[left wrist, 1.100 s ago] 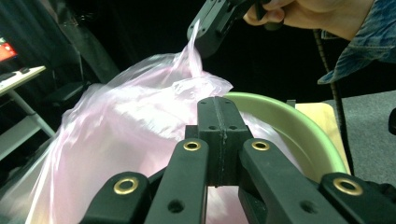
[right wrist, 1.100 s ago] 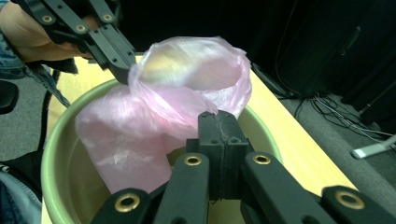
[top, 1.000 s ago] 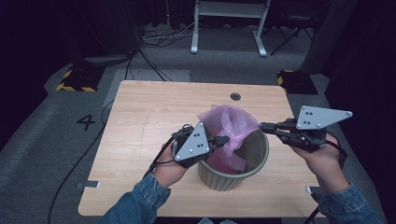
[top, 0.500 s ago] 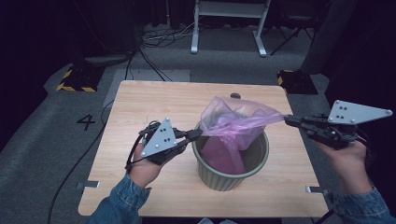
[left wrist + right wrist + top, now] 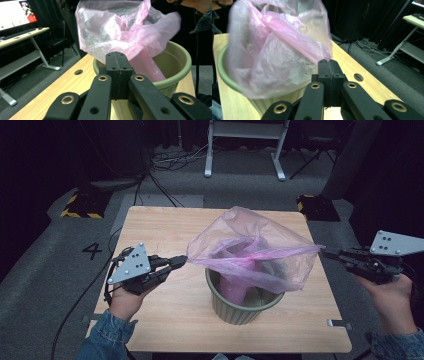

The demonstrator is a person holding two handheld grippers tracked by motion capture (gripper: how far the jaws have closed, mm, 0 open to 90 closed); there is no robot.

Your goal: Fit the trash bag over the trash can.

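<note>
You're working in a lab or recording studio: black curtains (image 5: 60,150) surround a lone wooden table (image 5: 160,225) on grey carpet (image 5: 45,270), with cables (image 5: 170,162), a taped floor number 4 (image 5: 93,251), hazard-striped floor blocks (image 5: 80,206) and a monitor (image 5: 15,13) on a desk.

I am seeing a white desk frame (image 5: 245,145) standing beyond the wooden table (image 5: 165,230), cables (image 5: 165,167) lying on grey floor.

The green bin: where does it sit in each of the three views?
High view: green bin at lower centre, on the table.
Left gripper view: right of centre, behind the shut jaws.
Right gripper view: at the left edge, low.
Shared landmark: the pink bag stretched above it.
</note>
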